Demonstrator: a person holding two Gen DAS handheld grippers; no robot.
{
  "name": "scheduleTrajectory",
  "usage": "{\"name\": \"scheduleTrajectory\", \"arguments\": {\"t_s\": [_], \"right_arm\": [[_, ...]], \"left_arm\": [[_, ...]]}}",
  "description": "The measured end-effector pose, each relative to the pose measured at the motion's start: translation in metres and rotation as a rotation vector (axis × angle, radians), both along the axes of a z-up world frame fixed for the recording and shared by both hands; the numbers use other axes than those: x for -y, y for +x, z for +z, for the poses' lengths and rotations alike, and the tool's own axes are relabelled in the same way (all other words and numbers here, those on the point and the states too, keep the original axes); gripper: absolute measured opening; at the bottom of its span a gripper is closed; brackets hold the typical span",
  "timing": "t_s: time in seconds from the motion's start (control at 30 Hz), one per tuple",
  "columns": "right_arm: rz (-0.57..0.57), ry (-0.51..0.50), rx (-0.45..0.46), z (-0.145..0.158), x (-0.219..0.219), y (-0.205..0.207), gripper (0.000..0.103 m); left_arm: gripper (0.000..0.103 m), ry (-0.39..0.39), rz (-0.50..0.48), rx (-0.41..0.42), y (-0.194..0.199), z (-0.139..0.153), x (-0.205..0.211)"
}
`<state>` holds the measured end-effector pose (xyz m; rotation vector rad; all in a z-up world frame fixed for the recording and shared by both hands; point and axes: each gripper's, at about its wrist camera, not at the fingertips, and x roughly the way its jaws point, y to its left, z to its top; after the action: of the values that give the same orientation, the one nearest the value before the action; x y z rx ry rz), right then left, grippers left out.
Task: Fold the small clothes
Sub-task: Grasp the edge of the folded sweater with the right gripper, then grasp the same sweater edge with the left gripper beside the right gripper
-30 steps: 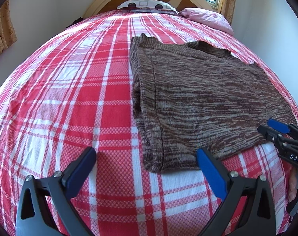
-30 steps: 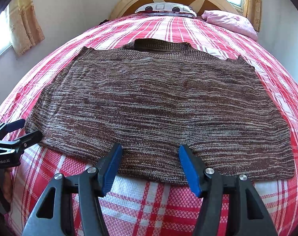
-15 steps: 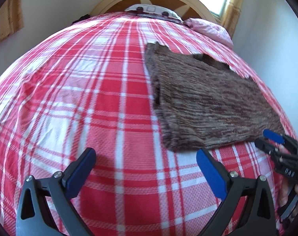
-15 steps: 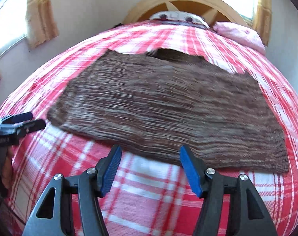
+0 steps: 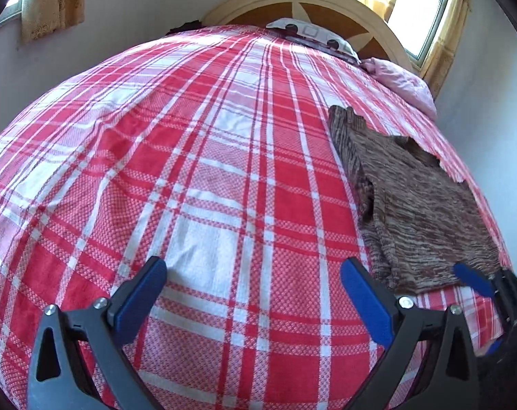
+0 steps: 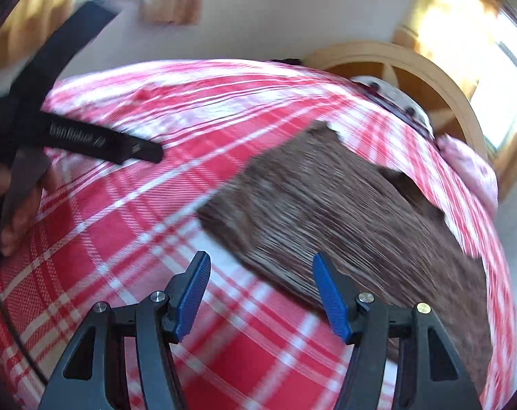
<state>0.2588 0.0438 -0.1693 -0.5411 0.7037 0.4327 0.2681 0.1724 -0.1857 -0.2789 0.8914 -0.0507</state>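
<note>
Brown knit sweater lies folded flat on plaid bedspread

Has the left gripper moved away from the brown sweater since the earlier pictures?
Yes. In its own view, the brown sweater now lies far right of the left gripper.

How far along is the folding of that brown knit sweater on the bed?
Done: the brown marled knit sweater lies on the red and white plaid bedspread with its left side folded in. In hand: nothing; the left tool and right tool are both open and empty, over bare bedspread. Left: the remaining folds into a compact bundle.
</note>
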Motion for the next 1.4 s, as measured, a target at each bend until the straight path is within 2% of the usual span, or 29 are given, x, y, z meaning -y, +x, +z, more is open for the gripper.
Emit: {"name": "scheduleTrajectory", "arguments": {"t_s": [0.17,0.3,0.37,0.4,0.43,0.5,0.63,0.73,0.87,0.97,1.07,1.17,1.23,1.27,1.33,1.4], "right_arm": [[0.011,-0.126,0.062,-0.015,-0.031,0.016,0.063],[-0.021,-0.101,0.069,-0.016,-0.031,0.029,0.063],[-0.022,-0.073,0.068,-0.017,-0.028,0.029,0.049],[-0.019,-0.070,0.069,-0.018,-0.027,0.028,0.035],[-0.022,-0.076,0.072,-0.020,-0.028,0.028,0.026],[-0.025,-0.092,0.079,-0.023,-0.031,0.027,0.020],[-0.027,-0.100,0.096,-0.025,-0.032,0.024,0.020],[-0.030,-0.063,0.073,-0.024,-0.027,0.028,0.020],[-0.037,-0.012,0.040,-0.023,-0.021,0.033,0.020],[-0.038,-0.006,0.038,-0.023,-0.021,0.033,0.020],[-0.037,-0.010,0.044,-0.024,-0.022,0.032,0.020],[-0.037,-0.024,0.054,-0.026,-0.024,0.030,0.020],[-0.037,-0.029,0.058,-0.026,-0.025,0.030,0.020],[-0.038,-0.028,0.057,-0.026,-0.025,0.030,0.020],[-0.038,-0.025,0.056,-0.026,-0.026,0.029,0.020],[-0.038,-0.027,0.058,-0.026,-0.026,0.028,0.020]], "left_arm": [[0.103,-0.029,-0.007,0.001,0.001,0.000,-0.003],[0.103,-0.060,-0.011,0.007,0.005,0.000,-0.009],[0.103,-0.066,-0.020,0.007,0.012,0.002,-0.011],[0.103,-0.063,-0.028,0.006,0.016,0.004,-0.012],[0.103,-0.055,-0.038,0.010,0.021,0.007,-0.012],[0.103,-0.043,-0.053,0.034,0.032,0.017,-0.011],[0.103,-0.057,-0.111,0.098,0.058,0.039,0.002],[0.103,-0.069,-0.163,0.111,0.077,0.043,0.017],[0.103,-0.116,-0.245,0.103,0.100,0.038,0.045],[0.101,-0.113,-0.282,0.097,0.113,0.031,0.062],[0.094,-0.117,-0.298,0.077,0.127,0.022,0.071],[0.094,-0.116,-0.286,0.048,0.143,0.010,0.071],[0.080,-0.135,-0.287,0.027,0.153,0.003,0.071],[0.071,-0.174,-0.302,0.011,0.158,0.001,0.070],[0.069,-0.211,-0.321,0.005,0.163,0.001,0.073],[0.068,-0.207,-0.343,-0.016,0.168,0.000,0.079]]}}
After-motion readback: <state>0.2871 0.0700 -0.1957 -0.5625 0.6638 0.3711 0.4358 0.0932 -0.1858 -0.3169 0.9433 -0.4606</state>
